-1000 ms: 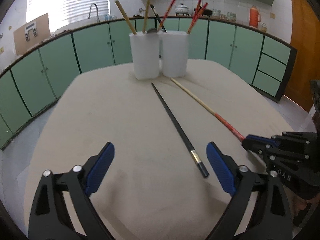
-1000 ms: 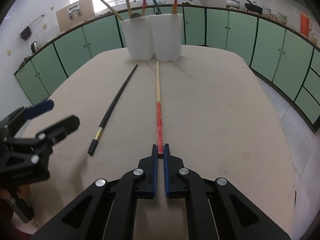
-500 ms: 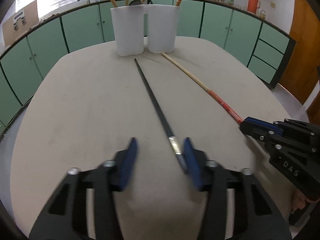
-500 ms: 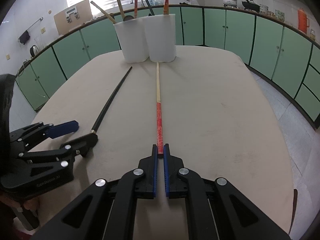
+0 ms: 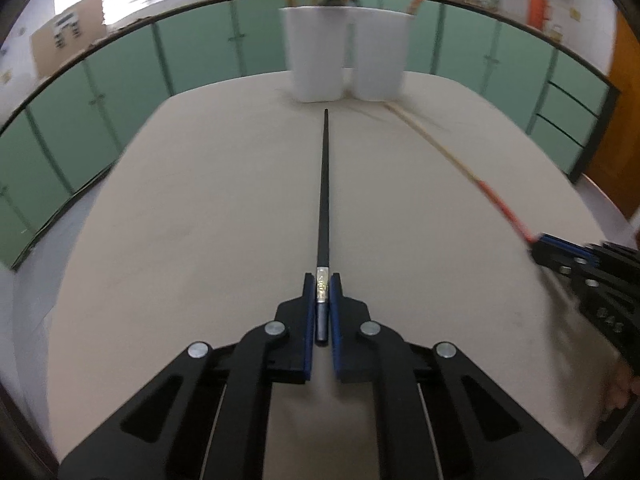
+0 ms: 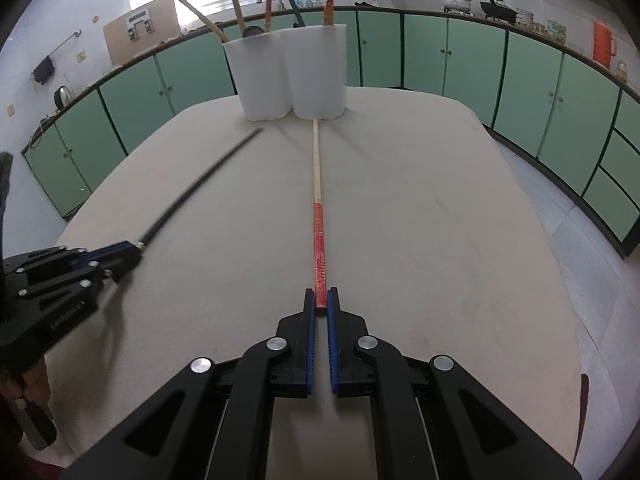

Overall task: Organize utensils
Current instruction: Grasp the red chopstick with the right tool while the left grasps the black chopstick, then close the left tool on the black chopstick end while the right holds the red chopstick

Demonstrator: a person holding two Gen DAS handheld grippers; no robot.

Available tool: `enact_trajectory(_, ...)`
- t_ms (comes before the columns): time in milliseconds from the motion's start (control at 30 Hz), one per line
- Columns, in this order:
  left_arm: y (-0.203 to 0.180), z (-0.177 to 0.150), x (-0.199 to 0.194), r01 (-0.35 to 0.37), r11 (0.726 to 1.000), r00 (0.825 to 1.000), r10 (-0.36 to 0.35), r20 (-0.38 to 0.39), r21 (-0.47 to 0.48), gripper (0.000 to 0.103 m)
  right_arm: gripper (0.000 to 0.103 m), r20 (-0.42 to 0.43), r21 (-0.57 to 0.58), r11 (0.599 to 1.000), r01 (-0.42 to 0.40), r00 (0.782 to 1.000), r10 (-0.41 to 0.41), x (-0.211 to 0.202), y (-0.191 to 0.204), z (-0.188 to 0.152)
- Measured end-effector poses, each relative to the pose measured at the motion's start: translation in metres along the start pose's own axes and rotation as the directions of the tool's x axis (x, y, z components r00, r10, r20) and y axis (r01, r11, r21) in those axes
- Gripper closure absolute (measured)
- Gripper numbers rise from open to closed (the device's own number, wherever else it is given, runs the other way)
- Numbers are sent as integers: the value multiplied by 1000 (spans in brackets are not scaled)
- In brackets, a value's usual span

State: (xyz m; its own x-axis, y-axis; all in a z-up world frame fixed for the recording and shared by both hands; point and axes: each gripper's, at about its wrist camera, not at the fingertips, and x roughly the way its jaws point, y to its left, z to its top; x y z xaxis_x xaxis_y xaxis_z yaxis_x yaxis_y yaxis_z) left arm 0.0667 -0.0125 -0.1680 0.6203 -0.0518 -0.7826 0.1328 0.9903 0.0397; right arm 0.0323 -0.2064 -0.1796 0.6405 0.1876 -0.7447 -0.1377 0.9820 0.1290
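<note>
The right gripper bears pale letters on its side, perhaps "DAS", too blurred to be sure. White lettering on the left gripper cannot be read.

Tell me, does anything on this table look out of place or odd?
Two chopsticks lie flat on the table instead of standing in the white holders: a black chopstick and a red-handled chopstick. Each has a gripper shut on its near end.

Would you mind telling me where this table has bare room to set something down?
The table is bare right of the red-handled chopstick to its edge, and left of the black chopstick. The wedge between them is narrow. It is crowded at the two white holders and both grippers, left and right.
</note>
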Motion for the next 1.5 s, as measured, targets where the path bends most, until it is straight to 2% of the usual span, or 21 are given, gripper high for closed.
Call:
enact_trajectory(133,21,6,7,-33,997,999,32,-10,-75,97,97,-3,40,999,22,1000,-22,0,-6,1)
enact_trajectory(233,29,13,12,-30,995,1000,29,-10,-95,97,97,-4,49,998,39,999,-39,2,-7,3)
enact_trajectory(433,32,30,24,-20,995,1000,19,-15,-94,97,97,-6,44,998,51,999,-51,15,-8,19)
enact_trajectory(633,32,45,39,-20,995,1000,19,-8,-95,96,97,-16,49,998,28,1000,-27,28,-10,32)
enact_trajectory(700,31,41,38,-13,995,1000,12,-2,-94,91,96,-12,46,999,20,1000,-19,26,-10,29)
enact_trajectory(767,31,37,34,10,996,1000,-9,7,-85,76,94,-7,41,999,7,1000,-6,23,-11,24)
enact_trajectory(867,33,25,26,36,997,999,-35,15,-73,64,88,-6,28,999,-22,1000,22,17,-14,18)
enact_trajectory(1000,43,17,19,62,994,998,-61,16,-86,63,82,-4,8,999,-49,999,49,9,-15,9)
enact_trajectory(1233,41,18,20,49,996,999,-48,9,-72,63,82,-11,6,999,-50,999,50,14,-14,15)
enact_trajectory(1500,45,21,23,71,993,997,-70,15,-97,65,82,-16,-15,999,-29,999,29,21,-10,23)
